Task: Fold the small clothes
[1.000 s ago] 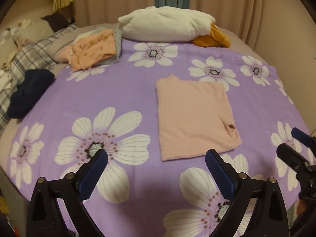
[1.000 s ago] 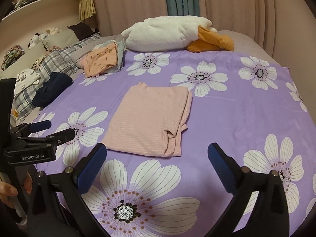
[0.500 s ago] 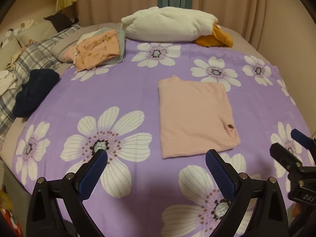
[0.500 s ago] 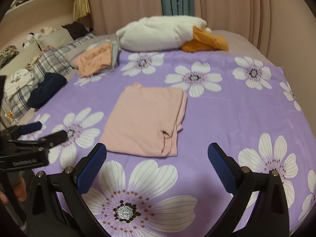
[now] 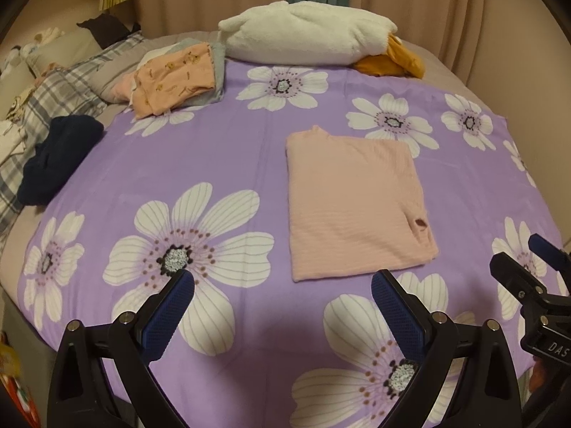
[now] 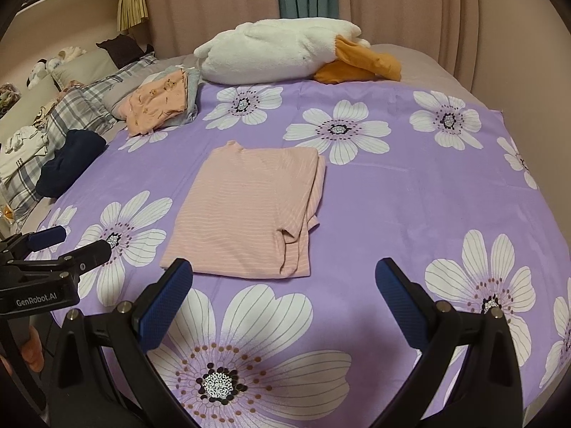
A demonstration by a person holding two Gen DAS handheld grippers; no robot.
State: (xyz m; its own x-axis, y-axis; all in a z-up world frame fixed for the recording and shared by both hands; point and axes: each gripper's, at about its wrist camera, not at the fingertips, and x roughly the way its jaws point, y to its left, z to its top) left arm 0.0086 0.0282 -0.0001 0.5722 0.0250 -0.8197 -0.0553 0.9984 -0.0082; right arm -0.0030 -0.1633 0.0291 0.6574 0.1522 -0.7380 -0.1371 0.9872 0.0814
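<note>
Purple floral bedspread point(image 5: 221, 164) lies bare on all sides of the folded pink shirt point(image 5: 353, 199), both left gripper point(image 5: 282, 303) and right gripper point(image 6: 283, 285) hover with jaws wide, holding nothing, the shirt flat just beyond their tips, untouched.

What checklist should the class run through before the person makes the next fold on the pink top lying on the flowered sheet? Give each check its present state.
1. Left gripper open and empty: ok.
2. Right gripper open and empty: ok.
3. Pink top lies flat on the flowered sheet, touching no other clothes: ok.
4. Edges lined up: not ok; the layers on its right side are stepped and a sleeve opening sticks out.
5. Near hem within easy reach, just ahead of both grippers: ok.
6. Room on the stack of folded clothes for another piece: cannot tell.
</note>
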